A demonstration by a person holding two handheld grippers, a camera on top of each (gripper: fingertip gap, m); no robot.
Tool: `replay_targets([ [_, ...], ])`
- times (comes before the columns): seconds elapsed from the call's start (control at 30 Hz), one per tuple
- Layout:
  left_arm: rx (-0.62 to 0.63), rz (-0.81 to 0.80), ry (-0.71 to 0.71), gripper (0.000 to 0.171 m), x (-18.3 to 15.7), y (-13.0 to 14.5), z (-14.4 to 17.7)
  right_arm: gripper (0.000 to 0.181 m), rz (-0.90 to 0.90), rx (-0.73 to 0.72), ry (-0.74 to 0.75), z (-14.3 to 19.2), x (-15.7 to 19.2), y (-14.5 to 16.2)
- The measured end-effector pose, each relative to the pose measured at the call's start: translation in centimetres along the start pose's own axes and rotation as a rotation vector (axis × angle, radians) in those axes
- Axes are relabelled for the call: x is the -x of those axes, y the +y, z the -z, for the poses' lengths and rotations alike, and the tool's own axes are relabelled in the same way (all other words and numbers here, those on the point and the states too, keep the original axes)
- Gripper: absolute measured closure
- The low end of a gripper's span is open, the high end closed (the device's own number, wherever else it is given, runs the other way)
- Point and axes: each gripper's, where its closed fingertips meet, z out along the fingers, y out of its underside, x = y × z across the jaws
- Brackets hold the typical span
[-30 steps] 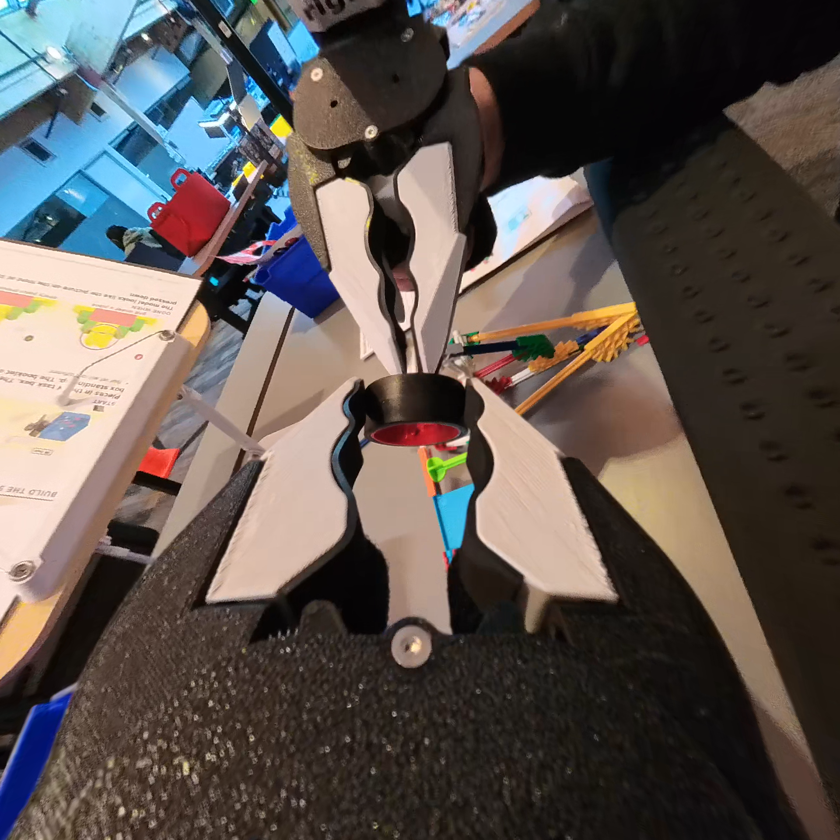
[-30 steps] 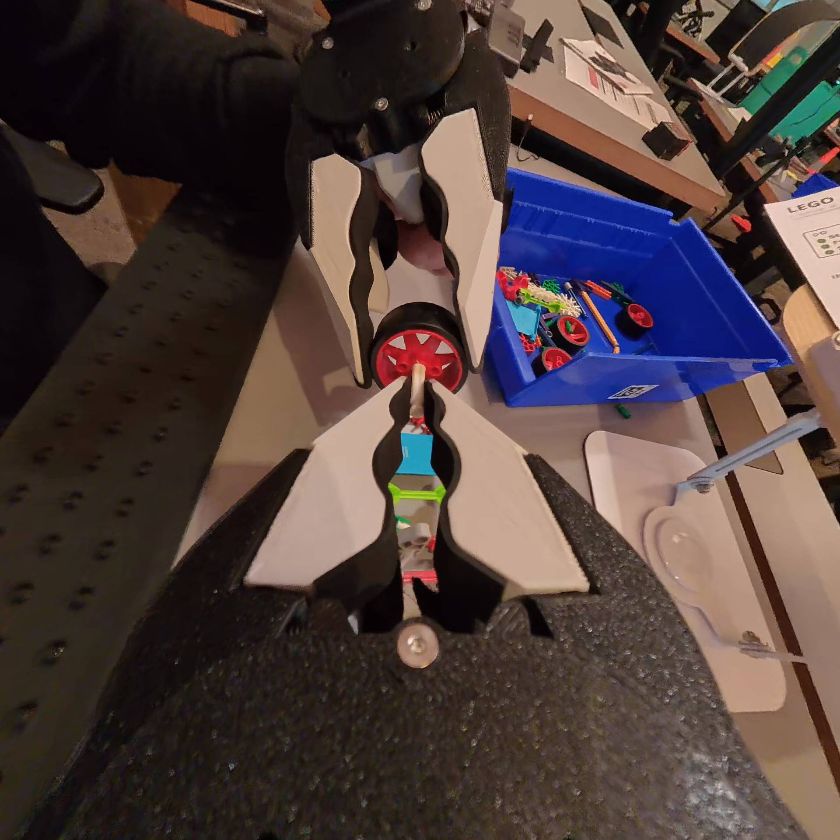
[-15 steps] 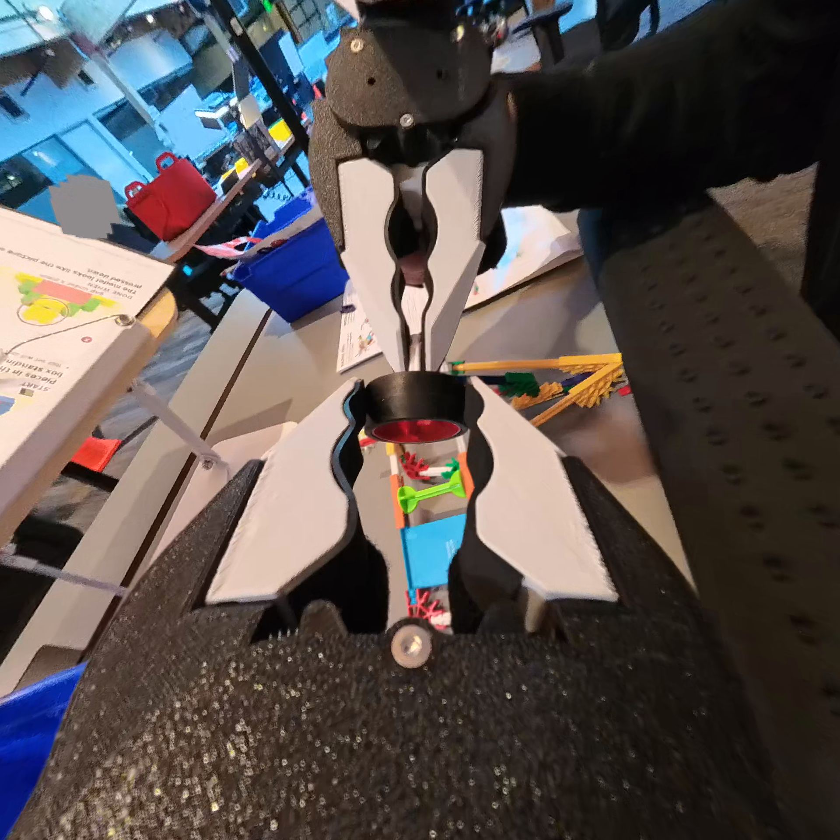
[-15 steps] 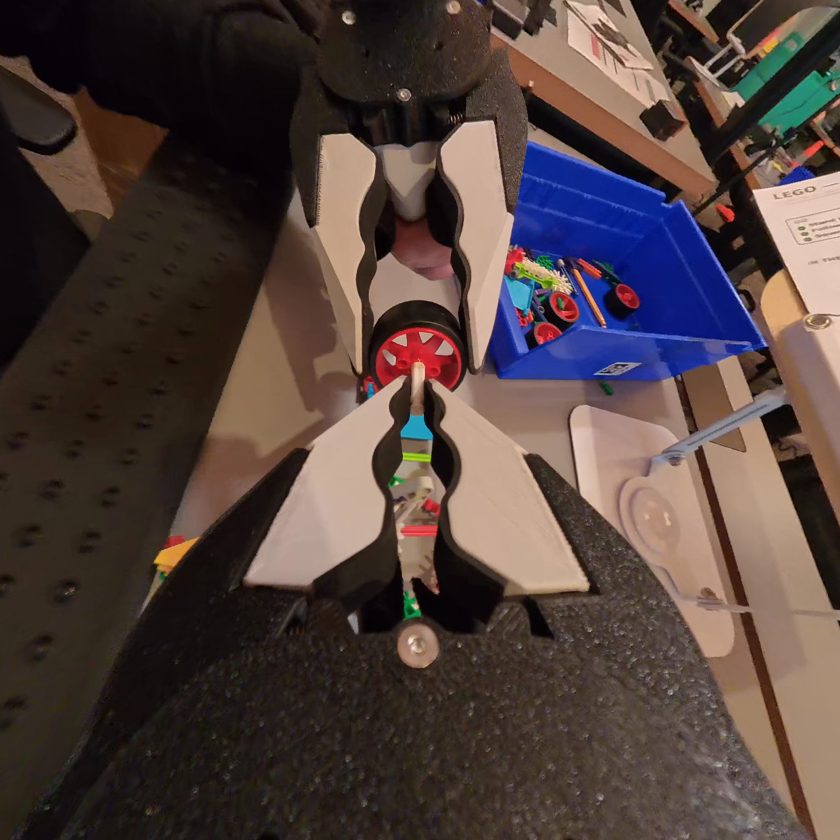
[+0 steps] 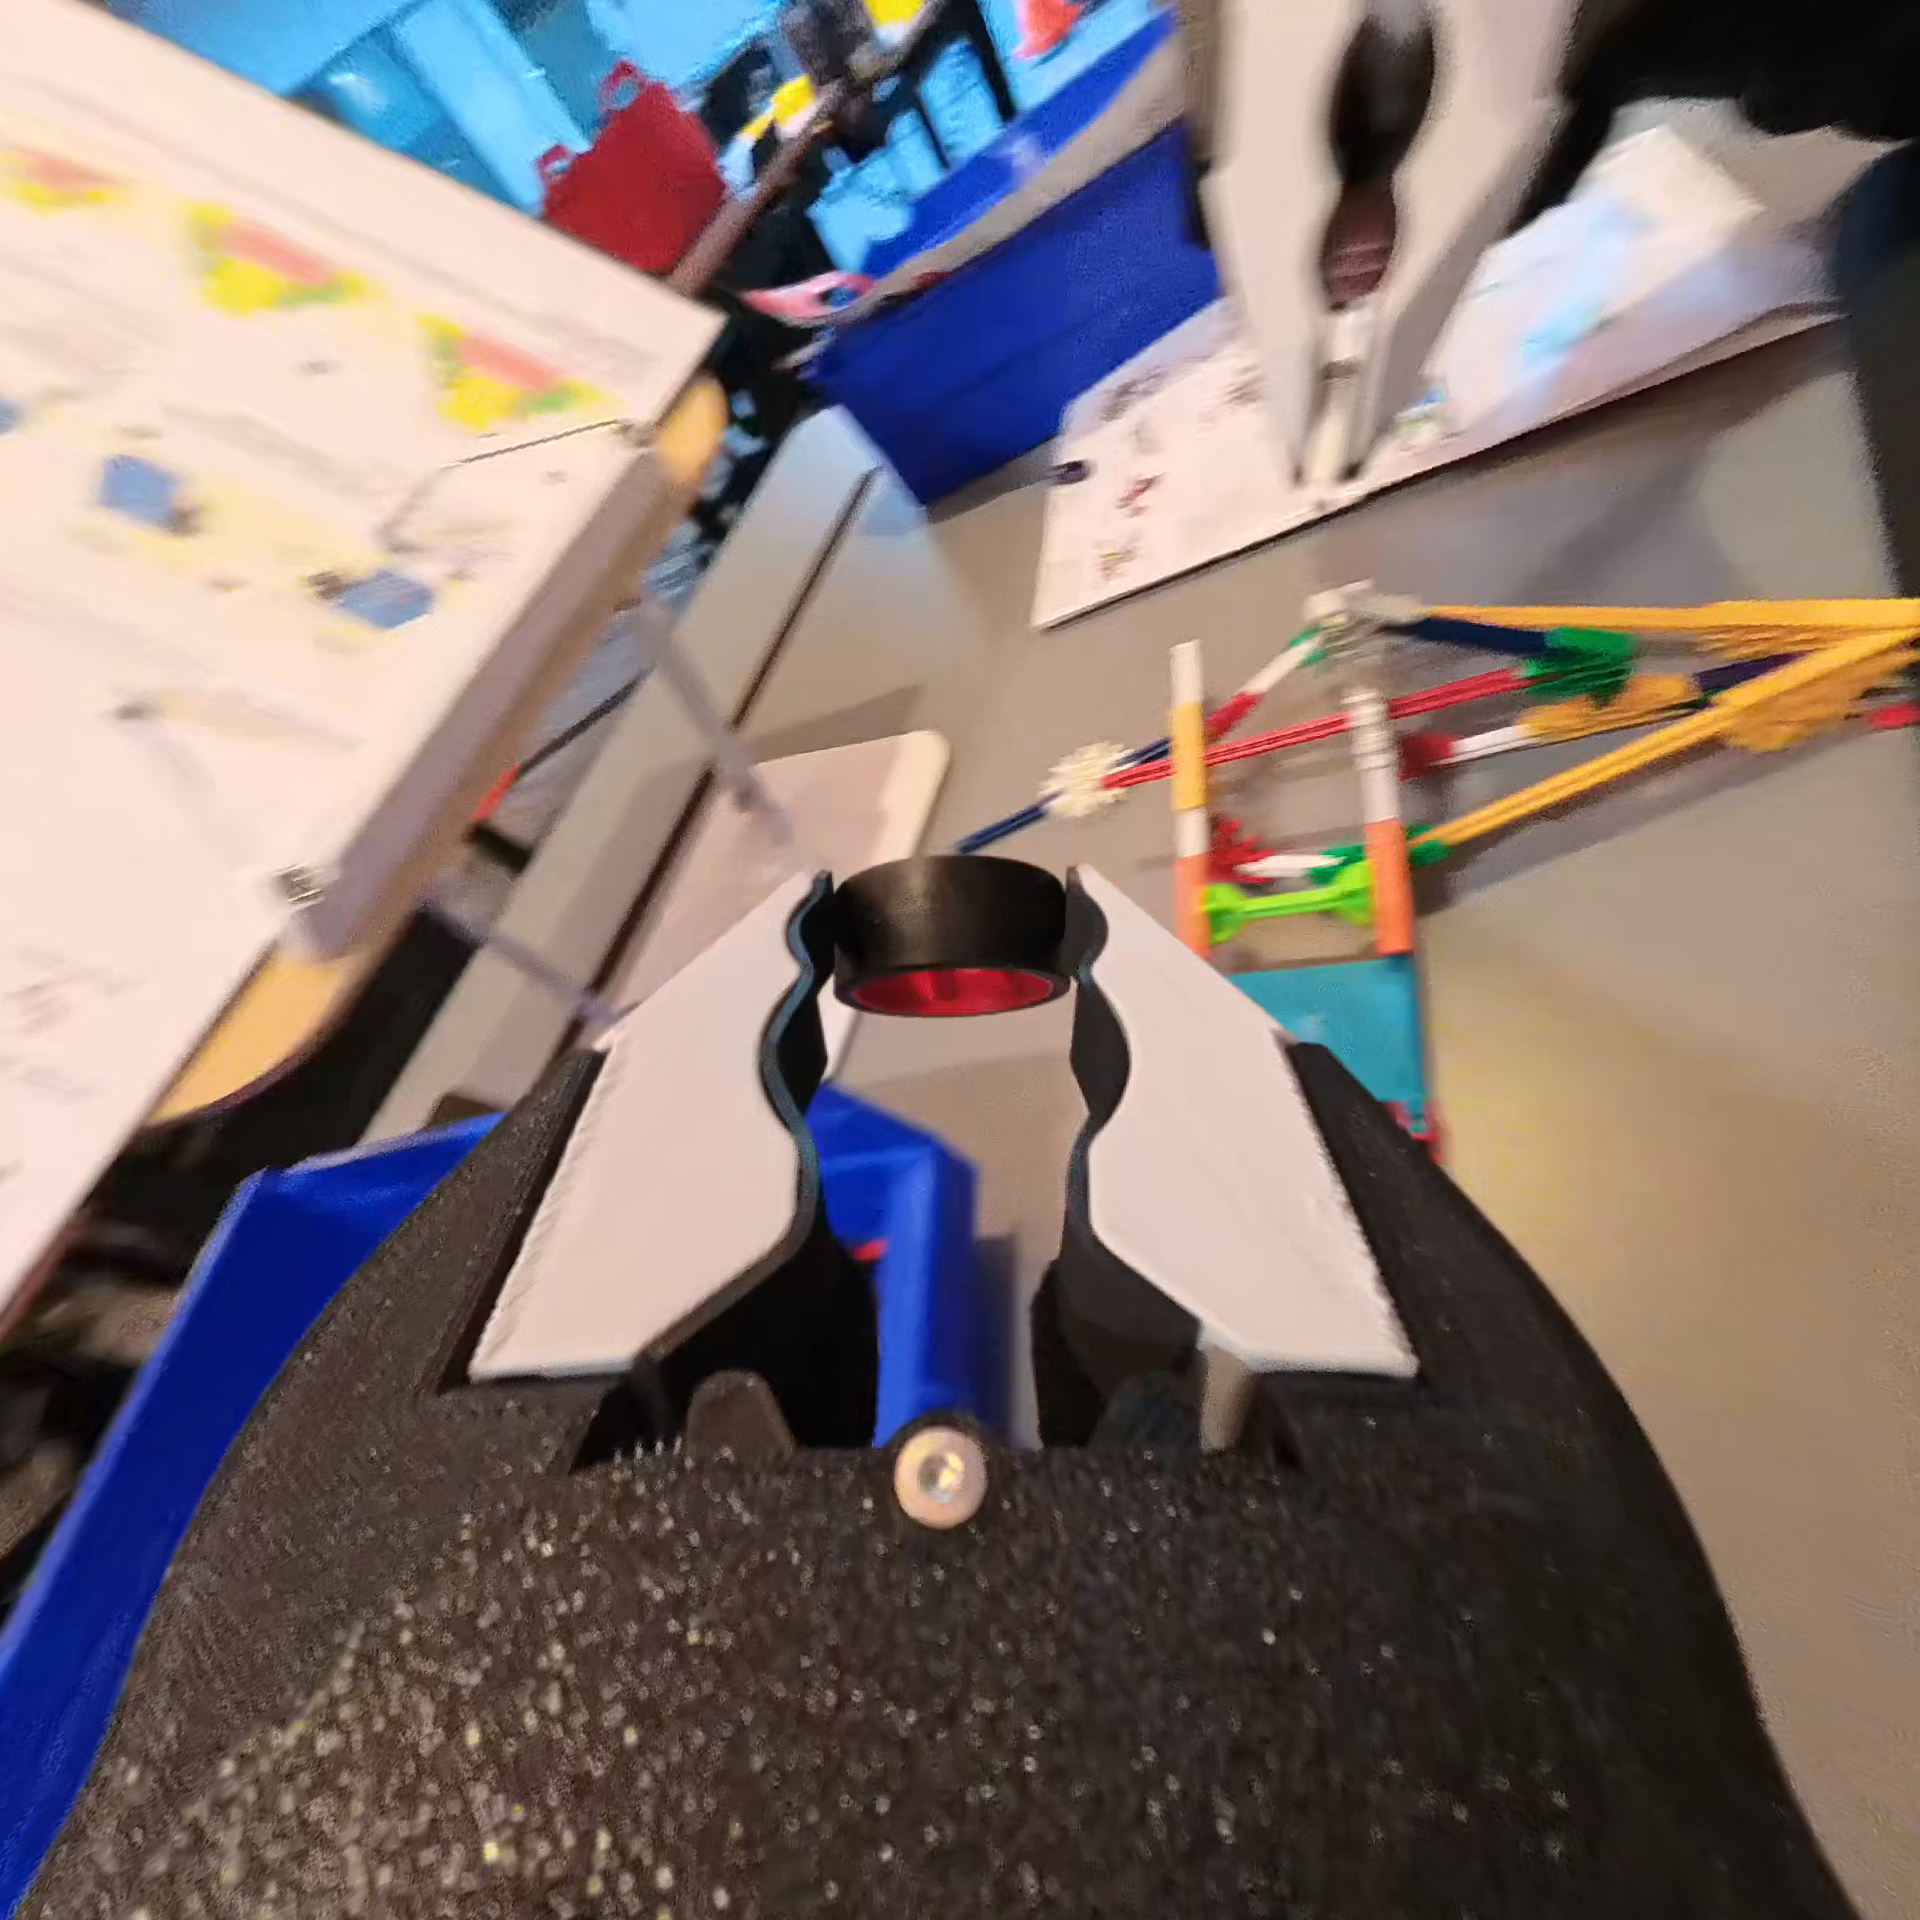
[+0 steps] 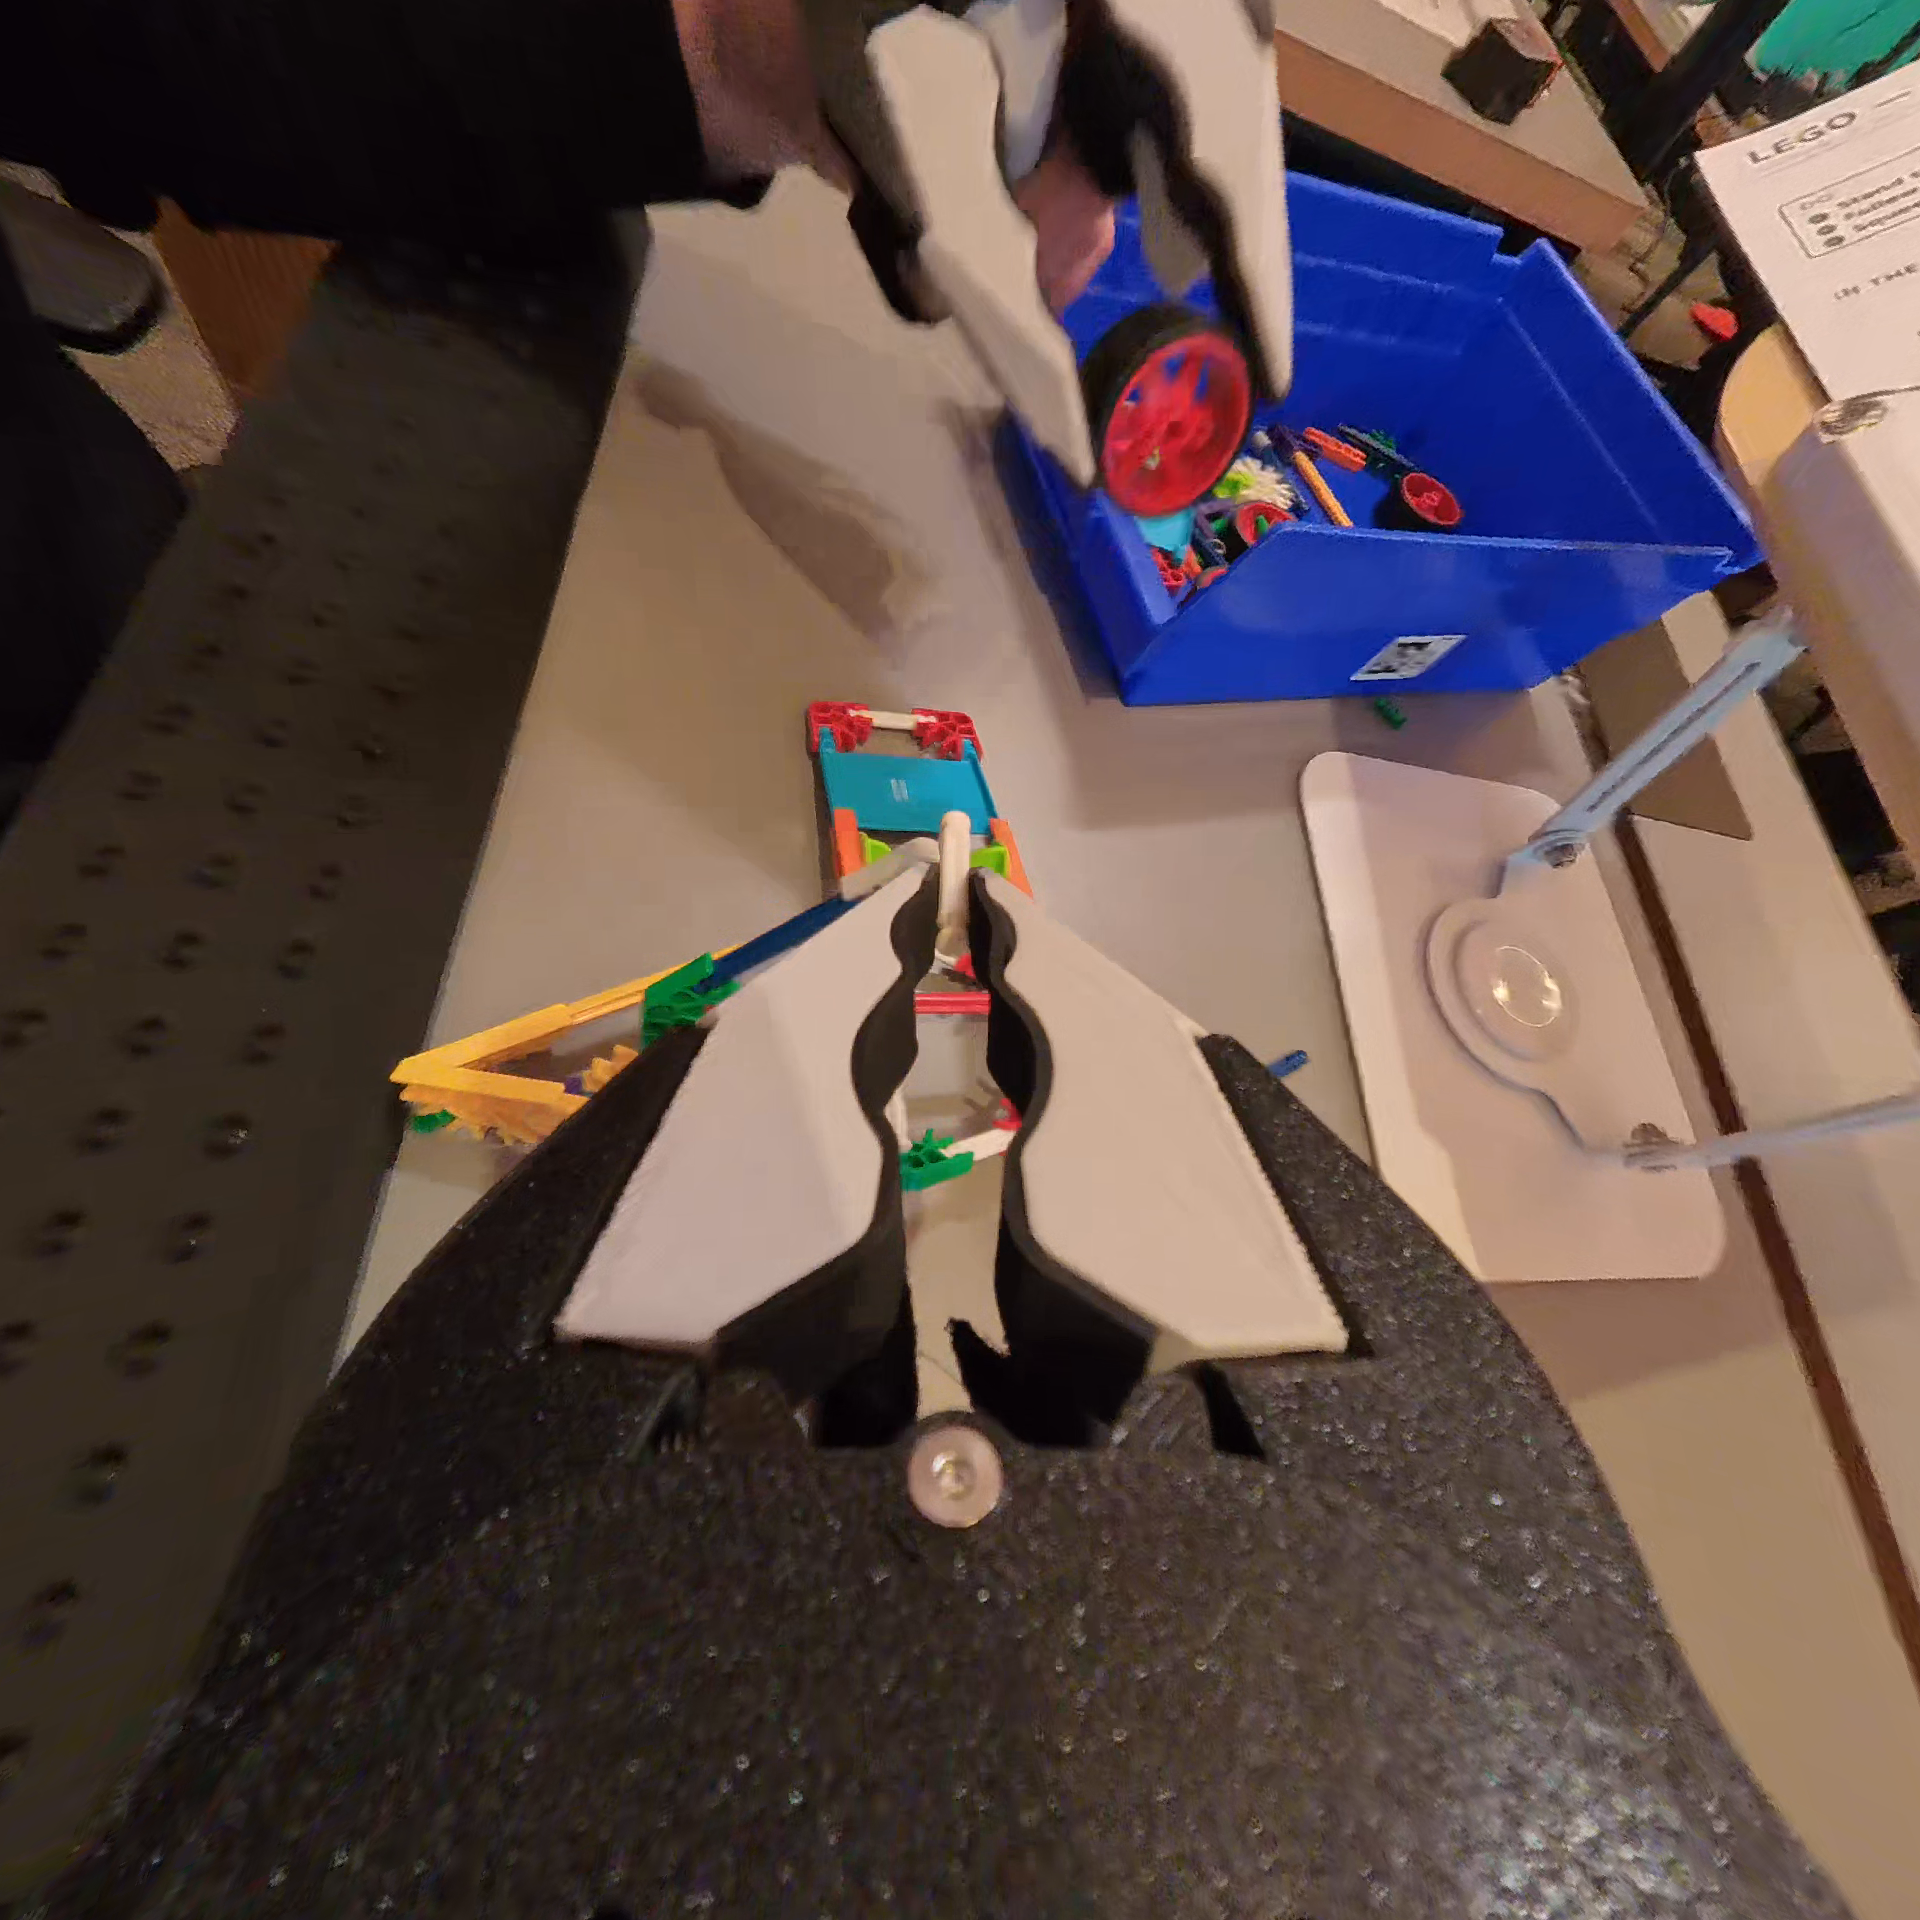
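My left gripper (image 5: 951, 935) is shut on a black toy wheel with a red hub (image 5: 948, 940). In the right wrist view it (image 6: 1184, 416) holds the wheel (image 6: 1169, 416) in the air over the near left corner of the blue bin (image 6: 1455, 623). My right gripper (image 6: 951, 883) is shut on a short white rod (image 6: 951, 862), above a colourful rod-and-connector model (image 6: 899, 795) lying on the grey table. In the left wrist view the right gripper (image 5: 1325, 457) is blurred at the top, apart from the wheel, and the model (image 5: 1351, 831) lies to the right.
The blue bin holds several small wheels and rods (image 6: 1299, 488). A white stand base with a clear lens (image 6: 1507, 997) sits right of the model. A tilted instruction board (image 5: 260, 468) stands at left. Paper sheets (image 5: 1299, 499) lie on the table beyond. A black perforated surface (image 6: 208, 831) borders the table. Some 12 centimetres of space lies between my two pairs of fingers.
The two grippers have pulled apart: the wheel came off the white rod. My left gripper swung with the wheel toward the blue bin, and my right gripper drew back and rose over the model.
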Motion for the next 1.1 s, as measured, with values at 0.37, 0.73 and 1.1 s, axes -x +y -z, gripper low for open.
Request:
replay_targets([
  [0.37, 0.51, 0.051, -0.407, 0.103, 9.9, 9.3, 1.5, 0.178, -0.013, -0.058, 0.016, -0.8, -0.1, -1.5],
  [0.73, -0.041, -0.457, 0.025, 0.139, -6.6, -6.5, -4.0, 0.178, -0.3, -0.185, -0.15, -1.5, -0.2, -2.7],
  [1.1, -0.033, -0.406, -0.042, 0.169, -4.2, -6.2, -3.5, 0.155, -0.412, -0.261, -0.14, -0.4, -1.9, -2.8],
])
